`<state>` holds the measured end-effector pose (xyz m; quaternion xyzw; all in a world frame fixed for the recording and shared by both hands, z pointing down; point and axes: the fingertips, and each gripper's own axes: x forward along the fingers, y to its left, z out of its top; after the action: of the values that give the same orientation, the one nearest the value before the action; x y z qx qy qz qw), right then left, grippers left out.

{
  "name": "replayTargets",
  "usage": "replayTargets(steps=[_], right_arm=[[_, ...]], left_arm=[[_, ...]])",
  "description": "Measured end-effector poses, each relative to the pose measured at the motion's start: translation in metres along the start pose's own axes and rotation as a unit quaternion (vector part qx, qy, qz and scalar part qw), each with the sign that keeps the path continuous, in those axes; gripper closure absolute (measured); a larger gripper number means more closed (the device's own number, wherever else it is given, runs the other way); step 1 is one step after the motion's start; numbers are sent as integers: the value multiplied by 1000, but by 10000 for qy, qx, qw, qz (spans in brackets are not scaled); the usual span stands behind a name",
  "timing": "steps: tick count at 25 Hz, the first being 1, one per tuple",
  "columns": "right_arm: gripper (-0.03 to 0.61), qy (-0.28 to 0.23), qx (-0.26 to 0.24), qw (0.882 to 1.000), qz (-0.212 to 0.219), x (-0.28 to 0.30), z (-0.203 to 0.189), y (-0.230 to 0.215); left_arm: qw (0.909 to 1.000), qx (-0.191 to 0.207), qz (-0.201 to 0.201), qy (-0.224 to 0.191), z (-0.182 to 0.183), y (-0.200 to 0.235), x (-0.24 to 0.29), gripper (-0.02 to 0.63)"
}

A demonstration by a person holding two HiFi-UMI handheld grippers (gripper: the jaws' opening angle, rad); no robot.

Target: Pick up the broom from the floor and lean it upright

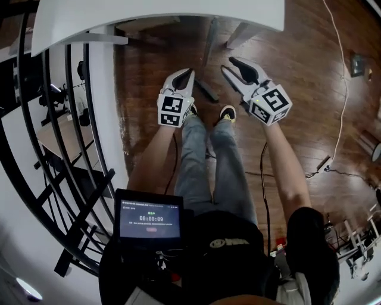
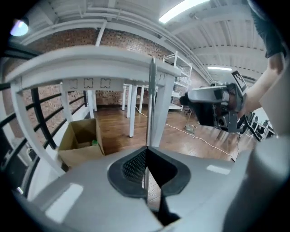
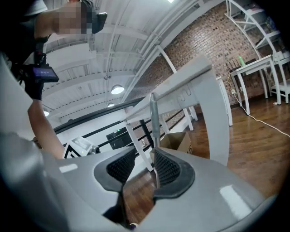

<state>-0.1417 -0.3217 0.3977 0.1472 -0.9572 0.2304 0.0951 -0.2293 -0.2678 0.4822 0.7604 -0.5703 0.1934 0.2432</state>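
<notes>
The broom's grey handle [image 2: 151,90] stands upright, and its top reaches the edge of the white table [image 2: 90,59]. My left gripper [image 2: 146,156] is shut on the handle, which runs between its pads. In the head view the broom handle [image 1: 209,39] slants up from the left gripper [image 1: 189,72], and a dark piece that looks like the broom head [image 1: 208,91] lies on the floor. My right gripper [image 3: 145,165] is open around the handle [image 3: 154,118], which runs along the inner edge of its right pad [image 3: 168,170]; I cannot tell if they touch. In the head view the right gripper [image 1: 235,67] sits right of the handle.
A white table [image 1: 178,15] spans the top of the head view. A black railing [image 1: 59,149] runs down the left. An open cardboard box [image 2: 81,138] stands by the table legs. A white cable [image 1: 339,89] crosses the wooden floor. The person's shoe [image 1: 228,113] is near the broom head.
</notes>
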Motion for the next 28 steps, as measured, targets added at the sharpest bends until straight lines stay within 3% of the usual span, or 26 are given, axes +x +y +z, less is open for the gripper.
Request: replayTargets(steps=[2,5,6,8,10,14,17,20,24,28], right_arm=[[512,44,11,9996,-273,-18,6,-7],[562,-4,87,9968,-792,-14,30,-90],[575,28,239,9974,-680,2,29,-123],[575,23,456,9989,65,73,16,-180],[575,-99,384,9981,461,124,-12,-206],[575,-213,528,9975,408,112,-97,-160],[575,-17,611,9977,283,84,-125,-141],[575,-82,556,9982,224,87,-104,-161],[575,-343,365,9979,406,113,-51,-205],[575,-486,-96,9979,418,112,-35,-184]], left_arm=[[9998,-74,108,-128,22,10,-23,597],[9988,-206,125,-424,80,39,22,597],[9981,-316,310,-426,89,53,42,597],[9928,-442,1035,-414,95,107,78,597],[9891,-361,1330,-521,88,147,107,597],[9910,-270,1174,-581,12,129,84,597],[9923,-418,984,-623,-10,97,71,597],[9927,-301,808,-838,21,91,87,597],[9909,313,748,-1071,84,96,133,597],[9869,194,767,-1407,98,89,118,597]])
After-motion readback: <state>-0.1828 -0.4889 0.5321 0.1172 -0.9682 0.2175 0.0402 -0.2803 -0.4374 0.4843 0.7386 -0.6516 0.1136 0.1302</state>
